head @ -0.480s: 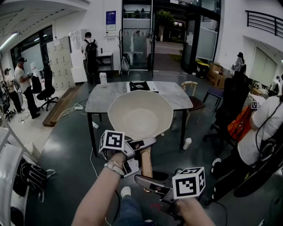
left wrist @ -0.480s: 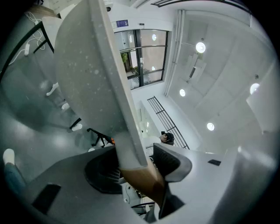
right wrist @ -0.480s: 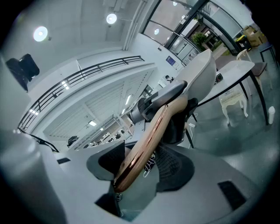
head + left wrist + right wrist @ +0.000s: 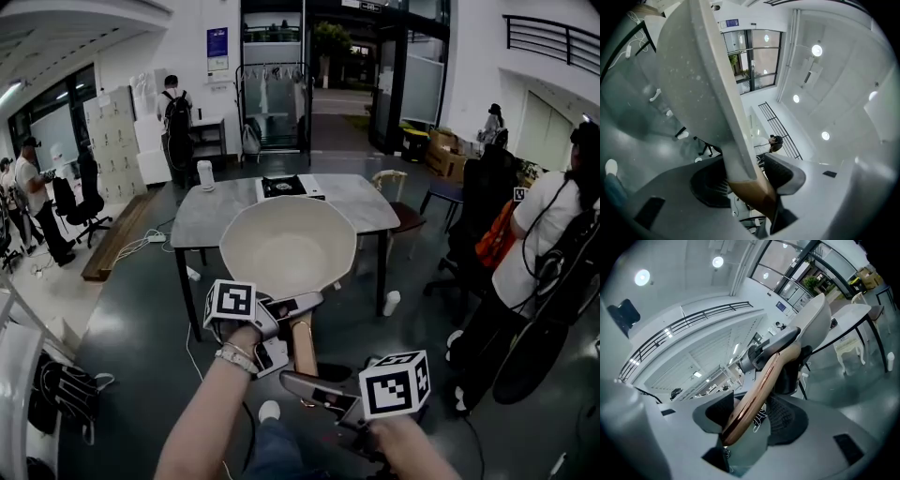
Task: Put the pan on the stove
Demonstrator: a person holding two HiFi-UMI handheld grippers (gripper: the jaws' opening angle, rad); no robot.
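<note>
Cream round pan (image 4: 289, 246) hangs in the air, short of the grey surface (image 4: 208, 221) whose far edge carries the black stove (image 4: 284, 187). The left gripper (image 4: 292, 309) and right gripper (image 4: 309, 382) pinch its wooden handle (image 4: 304, 347) (jaws clamped either side). The heavy bowl could twist on that smooth wood.

Open floor (image 4: 141, 300) ahead; table (image 4: 211, 220), chair (image 4: 409, 217) beyond.

Matt, faintly speckled cream coating inside the pan (image 4: 286, 246) at frame centre, glossy brown wood-look handle (image 4: 303, 349) below it, smooth grey stone-look table (image 4: 211, 216) top behind, dull sheen on the dark smooth floor (image 4: 131, 309) at left.
</note>
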